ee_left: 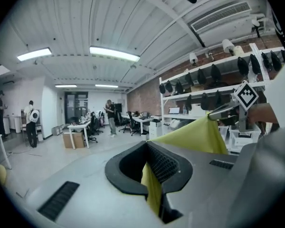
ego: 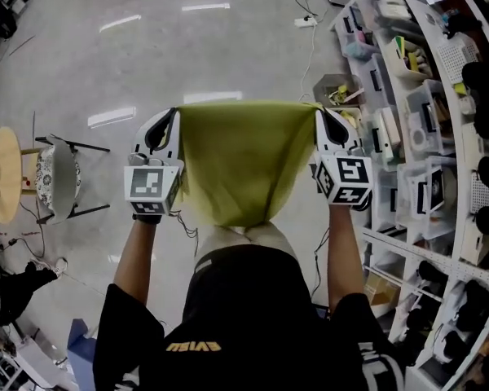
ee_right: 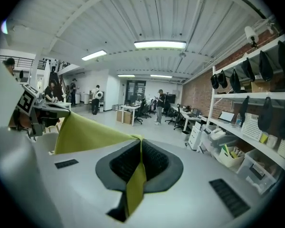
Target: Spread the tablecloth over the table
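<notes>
A yellow-green tablecloth (ego: 240,161) hangs stretched between my two grippers in front of the person's body, its top edge taut and its lower part sagging toward the waist. My left gripper (ego: 169,120) is shut on the cloth's left corner. My right gripper (ego: 322,116) is shut on the right corner. In the left gripper view the cloth (ee_left: 199,137) runs from the closed jaws of the left gripper (ee_left: 146,145) off to the right. In the right gripper view the cloth (ee_right: 85,132) runs left from the right gripper (ee_right: 140,140). Both grippers point nearly level over open floor.
White shelving (ego: 440,137) packed with bins and shoes lines the right side, close to the right gripper. A small round wooden table (ego: 2,173) and a chair (ego: 57,177) stand at the left. Desks, office chairs and several people are far across the room (ee_left: 109,120).
</notes>
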The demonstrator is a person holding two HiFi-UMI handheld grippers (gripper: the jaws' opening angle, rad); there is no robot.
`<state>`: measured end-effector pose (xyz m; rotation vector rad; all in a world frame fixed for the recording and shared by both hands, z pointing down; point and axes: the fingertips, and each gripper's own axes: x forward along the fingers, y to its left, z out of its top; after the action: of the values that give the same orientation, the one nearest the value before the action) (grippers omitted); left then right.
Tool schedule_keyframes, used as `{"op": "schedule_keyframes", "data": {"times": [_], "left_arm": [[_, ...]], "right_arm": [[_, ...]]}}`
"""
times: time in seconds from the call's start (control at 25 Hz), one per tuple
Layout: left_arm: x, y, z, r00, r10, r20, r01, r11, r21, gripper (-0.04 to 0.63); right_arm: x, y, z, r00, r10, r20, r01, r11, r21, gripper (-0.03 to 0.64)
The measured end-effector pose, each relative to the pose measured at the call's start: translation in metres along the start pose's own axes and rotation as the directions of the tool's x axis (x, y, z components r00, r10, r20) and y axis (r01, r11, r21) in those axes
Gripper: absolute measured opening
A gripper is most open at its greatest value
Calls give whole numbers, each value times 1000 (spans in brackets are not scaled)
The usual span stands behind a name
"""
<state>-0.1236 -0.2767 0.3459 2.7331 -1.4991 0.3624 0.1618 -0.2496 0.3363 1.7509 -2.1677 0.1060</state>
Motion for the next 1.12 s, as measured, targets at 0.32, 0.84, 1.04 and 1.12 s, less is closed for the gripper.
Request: {"op": "schedule_keyframes", "data": {"times": [0.32,0.84,1.04,1.12], "left_arm": [[83,29,-47,997,-3,-81,-1,999,-50,15],[198,76,-123,973,2,-232,-20,997,-73,15],[235,86,-156,957,-3,-289,-16,998,-63,15],[247,89,-169,951,2,-310,-26,997,-74,15]], "right_arm": [[89,-18,-30,997,60,-55,-62,997,-46,6],[233,-39,-81,984,101,-144,-102,995,-3,6],[275,-43,-111,981,80,-176,-78,997,18,6],[290,-44,-123,978,75,-196,-70,997,33,6]]}}
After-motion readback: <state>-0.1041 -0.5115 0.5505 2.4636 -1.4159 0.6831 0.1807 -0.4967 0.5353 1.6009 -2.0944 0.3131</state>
